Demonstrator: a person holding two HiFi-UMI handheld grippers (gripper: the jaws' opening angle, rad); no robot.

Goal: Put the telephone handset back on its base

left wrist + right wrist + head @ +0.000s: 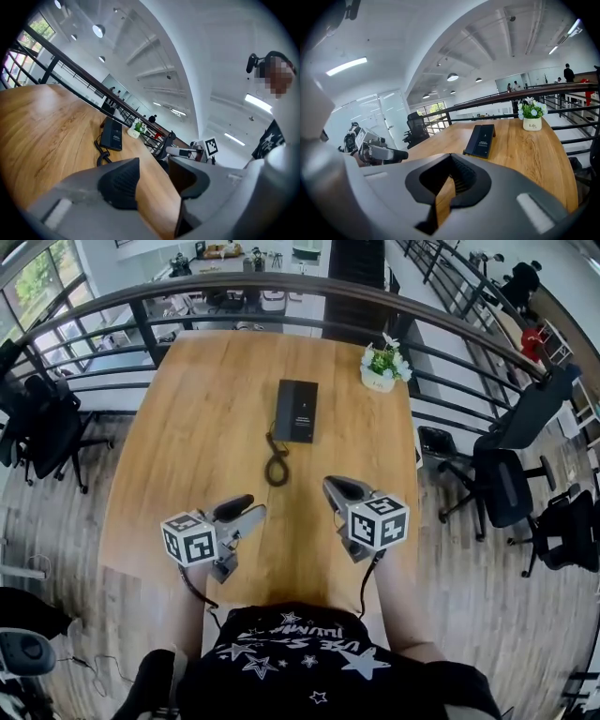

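A flat black telephone (pixel 296 411) lies in the middle of the wooden table (pixel 197 427), and I cannot tell handset from base. Its coiled cord (pixel 276 465) loops toward me from the near left corner. The phone also shows in the left gripper view (pixel 112 133) and the right gripper view (pixel 482 139). My left gripper (pixel 246 510) hovers near the table's front edge, open and empty (pixel 153 164). My right gripper (pixel 336 488) hovers beside it, its jaw tips closed together on nothing (pixel 449 161). Both point toward the phone and stand well short of the cord.
A small white pot of flowers (pixel 382 367) stands at the table's far right. A curved dark railing (pixel 281 282) runs behind the table. Office chairs stand left (pixel 47 427) and right (pixel 506 474) of it.
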